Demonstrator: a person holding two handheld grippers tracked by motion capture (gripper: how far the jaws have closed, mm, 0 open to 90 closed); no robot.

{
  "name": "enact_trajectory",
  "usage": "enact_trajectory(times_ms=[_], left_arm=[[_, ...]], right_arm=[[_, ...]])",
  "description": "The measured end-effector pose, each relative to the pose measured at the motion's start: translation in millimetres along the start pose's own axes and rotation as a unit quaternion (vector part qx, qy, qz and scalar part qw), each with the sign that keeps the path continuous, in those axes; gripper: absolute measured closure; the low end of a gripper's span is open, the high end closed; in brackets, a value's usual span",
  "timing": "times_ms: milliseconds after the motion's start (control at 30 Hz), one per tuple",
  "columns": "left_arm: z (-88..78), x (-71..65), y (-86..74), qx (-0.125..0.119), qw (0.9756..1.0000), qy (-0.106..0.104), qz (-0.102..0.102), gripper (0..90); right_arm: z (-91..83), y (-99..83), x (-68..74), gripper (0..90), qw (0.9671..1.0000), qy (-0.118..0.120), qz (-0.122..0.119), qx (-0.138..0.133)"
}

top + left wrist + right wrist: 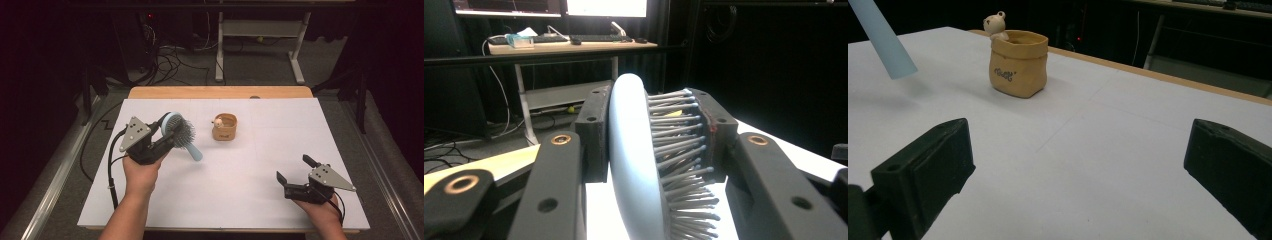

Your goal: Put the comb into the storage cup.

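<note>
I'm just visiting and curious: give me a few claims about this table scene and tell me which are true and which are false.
1. The left gripper is clamped on the head of a light blue plastic hairbrush with grey bristles. True.
2. The right gripper holds the brush's handle. False: its jaws stand wide apart with nothing between them.
3. A small tan ceramic pot shaped like a sack, with a little bear figure on its rim, stands upright on the white table sheet. True.
4. The hairbrush lies inside the pot. False: it is held in the air, apart from the pot.
</note>
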State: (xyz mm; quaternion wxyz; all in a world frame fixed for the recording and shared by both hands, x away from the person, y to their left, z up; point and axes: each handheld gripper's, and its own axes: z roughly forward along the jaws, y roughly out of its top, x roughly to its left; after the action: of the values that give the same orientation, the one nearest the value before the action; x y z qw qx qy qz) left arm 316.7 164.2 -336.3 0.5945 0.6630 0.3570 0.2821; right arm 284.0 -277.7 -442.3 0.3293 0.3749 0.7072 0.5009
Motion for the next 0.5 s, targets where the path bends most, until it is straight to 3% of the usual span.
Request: enact_trajectory(times_ms=[500], left_arm=[[10.1,-6.5,8.8,-0.007,1.0000,-0.004,0.002,57.6]], right_arm=[[3.7,-0.4,1.6,0.0,0.9999,0.010,-0.004,0.004]])
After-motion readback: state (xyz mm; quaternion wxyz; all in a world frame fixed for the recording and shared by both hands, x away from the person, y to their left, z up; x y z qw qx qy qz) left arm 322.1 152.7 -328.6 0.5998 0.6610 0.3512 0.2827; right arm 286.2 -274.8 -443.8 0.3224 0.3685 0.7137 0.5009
